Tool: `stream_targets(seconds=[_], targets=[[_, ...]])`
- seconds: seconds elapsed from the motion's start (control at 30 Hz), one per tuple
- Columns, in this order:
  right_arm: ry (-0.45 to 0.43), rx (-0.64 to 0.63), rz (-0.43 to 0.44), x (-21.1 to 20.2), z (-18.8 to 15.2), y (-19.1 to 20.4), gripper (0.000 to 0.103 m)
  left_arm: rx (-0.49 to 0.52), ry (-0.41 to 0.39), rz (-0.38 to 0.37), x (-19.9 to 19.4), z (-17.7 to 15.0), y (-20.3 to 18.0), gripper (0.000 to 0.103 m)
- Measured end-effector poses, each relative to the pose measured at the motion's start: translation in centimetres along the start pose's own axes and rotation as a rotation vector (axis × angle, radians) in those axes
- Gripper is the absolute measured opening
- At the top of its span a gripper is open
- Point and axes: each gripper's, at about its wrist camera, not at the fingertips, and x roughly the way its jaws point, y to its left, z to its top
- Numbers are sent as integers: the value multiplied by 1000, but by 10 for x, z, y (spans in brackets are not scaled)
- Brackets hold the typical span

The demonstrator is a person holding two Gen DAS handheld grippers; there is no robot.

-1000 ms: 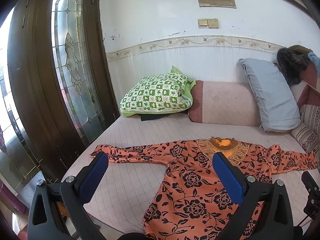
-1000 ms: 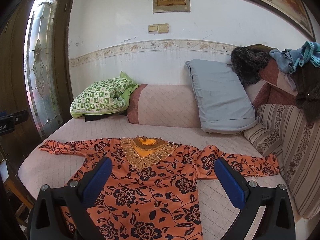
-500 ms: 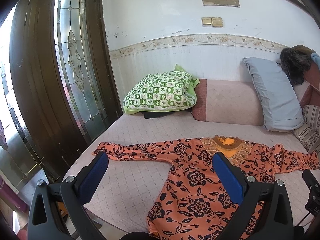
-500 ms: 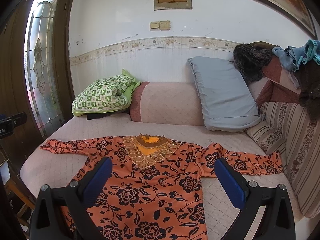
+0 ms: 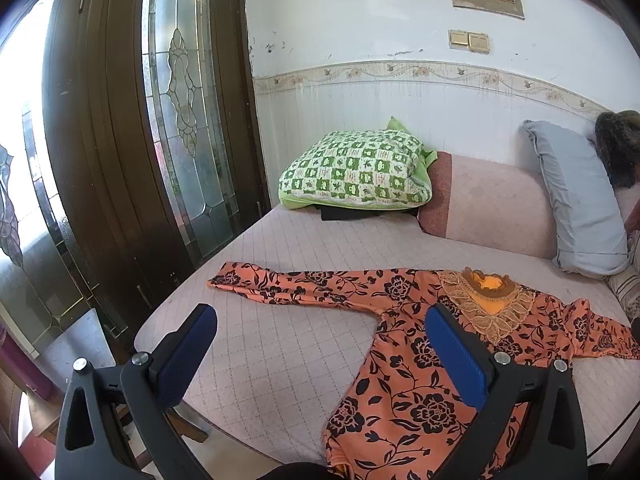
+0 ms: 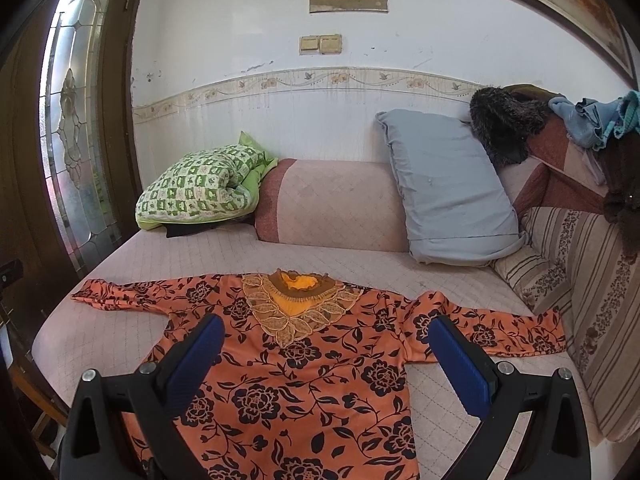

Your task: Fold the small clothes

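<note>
Orange fabric printed with black roses made up the small long-sleeved top [image 6: 288, 364], which lay flat and face up on the quilted pink bed [image 6: 120, 332], both sleeves spread out to the sides and its lace-trimmed neckline [image 6: 298, 304] pointing toward the wall. One sleeve [image 5: 288, 284] reached toward the glass-panelled wooden door [image 5: 176, 128]; the other [image 6: 500, 332] stretched toward the striped cushions [image 6: 576, 280] on the far side.

The left gripper [image 5: 320, 340] hovered above the near edge of the bed, its blue-padded fingers [image 5: 188, 352] spread wide and empty, with bare quilt and the garment's side between them. The right gripper [image 6: 326, 354] hung over the body of the top, its fingers [image 6: 460, 364] likewise wide apart and holding nothing; neither appeared to touch the cloth.

Against the wall sat a green checked pillow [image 5: 356, 172] on something dark, a pink bolster [image 6: 332, 204] and a grey-blue pillow [image 6: 452, 188] leaning upright. A dark furry item [image 6: 504, 128] and some blue clothing [image 6: 592, 120] were heaped on the sofa back at the right.
</note>
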Motion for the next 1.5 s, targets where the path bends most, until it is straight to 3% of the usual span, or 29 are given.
stream_targets(seconds=[0.3,0.43,0.57,0.67,0.83,1.03,1.33,1.5], targets=[[90,0,-36,44,-9,-1,103,19,91,-30,57,-5,-17,103],[136,3,-57,68,-18,-9,103,20,199,-55,101,-17,-34,103],[185,14,-88,91,-30,-25,103,21,362,-108,154,-39,-58,103],[228,42,-122,109,-39,-45,103,33,445,-93,186,-54,-80,103],[316,55,-233,136,-52,-78,103,159,467,-28,201,-61,-125,103],[349,130,-314,134,-49,-109,103,208,404,-140,158,-59,-128,103],[304,242,-333,105,-30,-115,103,198,84,-149,80,-16,-102,103],[310,257,-339,106,-28,-123,103,117,60,-201,99,6,-123,103]])
